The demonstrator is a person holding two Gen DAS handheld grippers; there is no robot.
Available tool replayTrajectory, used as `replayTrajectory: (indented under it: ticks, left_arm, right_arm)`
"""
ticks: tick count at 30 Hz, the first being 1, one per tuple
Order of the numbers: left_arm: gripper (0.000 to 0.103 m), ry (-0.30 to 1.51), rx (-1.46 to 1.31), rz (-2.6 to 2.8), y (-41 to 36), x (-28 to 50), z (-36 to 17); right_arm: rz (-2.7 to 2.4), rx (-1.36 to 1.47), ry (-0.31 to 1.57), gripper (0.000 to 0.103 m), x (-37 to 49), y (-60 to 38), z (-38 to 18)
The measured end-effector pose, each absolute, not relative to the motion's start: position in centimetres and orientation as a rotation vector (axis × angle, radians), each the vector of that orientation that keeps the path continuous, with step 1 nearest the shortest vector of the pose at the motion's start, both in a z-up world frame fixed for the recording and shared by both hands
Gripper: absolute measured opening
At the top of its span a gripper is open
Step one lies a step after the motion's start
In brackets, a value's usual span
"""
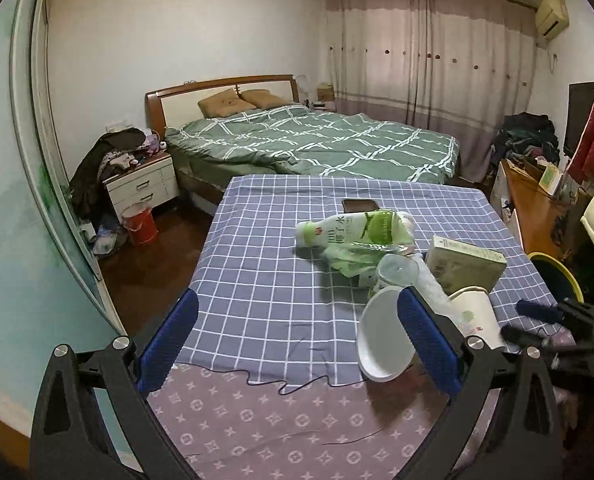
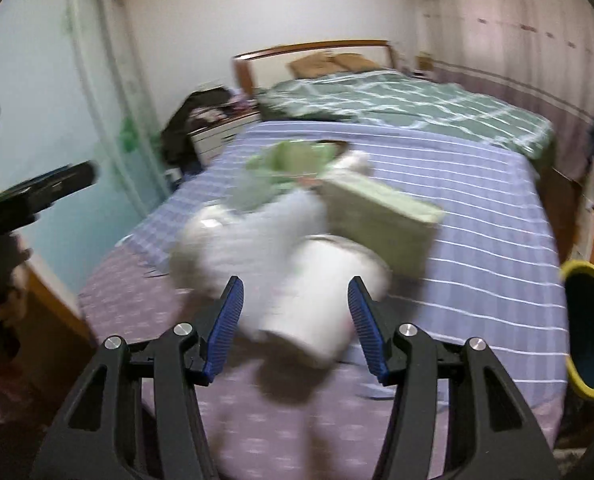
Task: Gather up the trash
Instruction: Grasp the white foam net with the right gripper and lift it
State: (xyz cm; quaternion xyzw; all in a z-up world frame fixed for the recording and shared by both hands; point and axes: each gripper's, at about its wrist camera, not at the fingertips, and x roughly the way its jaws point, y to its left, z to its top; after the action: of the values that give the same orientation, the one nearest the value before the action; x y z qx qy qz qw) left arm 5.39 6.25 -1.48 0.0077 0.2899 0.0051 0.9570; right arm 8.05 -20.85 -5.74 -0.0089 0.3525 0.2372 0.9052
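Observation:
A pile of trash lies on the checked cloth of the table (image 1: 257, 280): a green-label bottle (image 1: 349, 230), a crumpled green wrapper (image 1: 349, 260), a clear plastic cup (image 1: 397, 272), a white bowl (image 1: 381, 340), a paper cup (image 1: 477, 316) and a flat box (image 1: 469, 264). My left gripper (image 1: 297, 340) is open above the near table edge; its right finger overlaps the bowl. My right gripper (image 2: 295, 320) is open, its fingers on either side of the blurred paper cup (image 2: 317, 300), apart from it. The box (image 2: 381, 216) lies behind.
A bin with a yellow rim (image 2: 589, 324) stands at the table's right side, also in the left view (image 1: 557, 272). A phone (image 1: 359, 205) lies on the table behind the bottle. A bed (image 1: 317, 140), a nightstand (image 1: 145, 184) and a red bucket (image 1: 139, 224) are beyond.

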Motion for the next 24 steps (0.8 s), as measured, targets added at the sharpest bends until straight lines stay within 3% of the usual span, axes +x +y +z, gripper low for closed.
replayTrajectory:
  ticks: [3,10,14,24]
  left_arm:
    - [0.098,0.585,0.012,-0.003,6.0,5.4,-1.8]
    - [0.098,0.606,-0.001,-0.013,5.1,5.7,-2.4]
    - [0.098,0.615,-0.003,-0.020,4.9,6.0,-2.8]
    - [0.098,0.655,0.010,-0.068,3.3,6.5,-4.1]
  right_arm:
    - [0.505,-0.054,0.740,0.050,8.1,-18.0,-6.4]
    - [0.480,-0.090,0.773,0.034,9.4,-15.8,-7.9]
    - [0.450,-0.096,0.781,0.014,10.1,-15.3,-8.6]
    - [0.496,0.033,0.740,0.012,10.3,-18.1,-6.5]
